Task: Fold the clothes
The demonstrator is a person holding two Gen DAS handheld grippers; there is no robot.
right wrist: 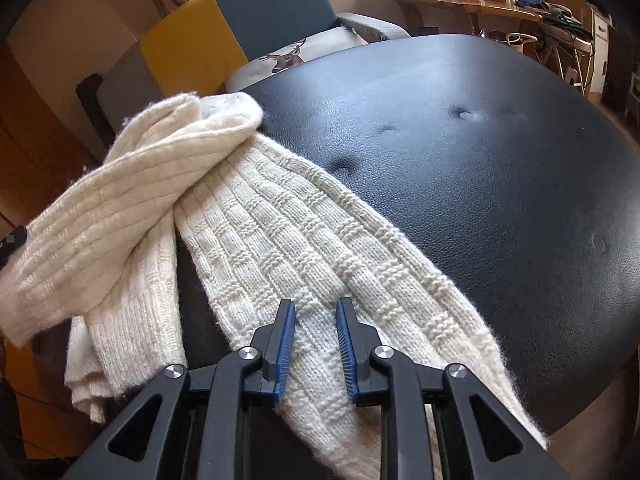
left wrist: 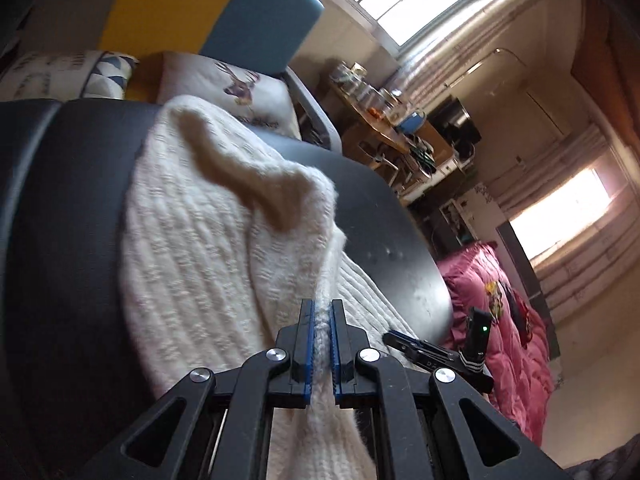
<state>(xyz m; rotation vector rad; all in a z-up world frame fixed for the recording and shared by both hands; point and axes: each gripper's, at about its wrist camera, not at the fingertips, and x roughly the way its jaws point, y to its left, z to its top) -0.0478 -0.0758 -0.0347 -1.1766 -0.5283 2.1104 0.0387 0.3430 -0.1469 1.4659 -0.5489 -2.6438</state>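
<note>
A cream knitted garment [left wrist: 192, 248] lies across a black leather seat [left wrist: 380, 216]. My left gripper [left wrist: 322, 308] is shut on a bunched edge of it, and the cloth rises from the seat into the blue pads, with a loose flap hanging behind. In the right wrist view the same knit [right wrist: 272, 220] runs diagonally over the seat [right wrist: 480, 160], one part folded over on the left. My right gripper [right wrist: 315, 308] sits at its near end, fingers narrowly apart with thick knit gathered between them. It shows low at the seat's edge in the left wrist view [left wrist: 394, 336].
A yellow and teal armchair [right wrist: 240, 20] with a deer cushion [right wrist: 288, 56] stands behind the seat. A wooden table [right wrist: 460, 4] crowded with jars is at the back right. A pink quilt [left wrist: 500, 320] lies beyond the seat's edge. Bare leather stretches to the right of the knit.
</note>
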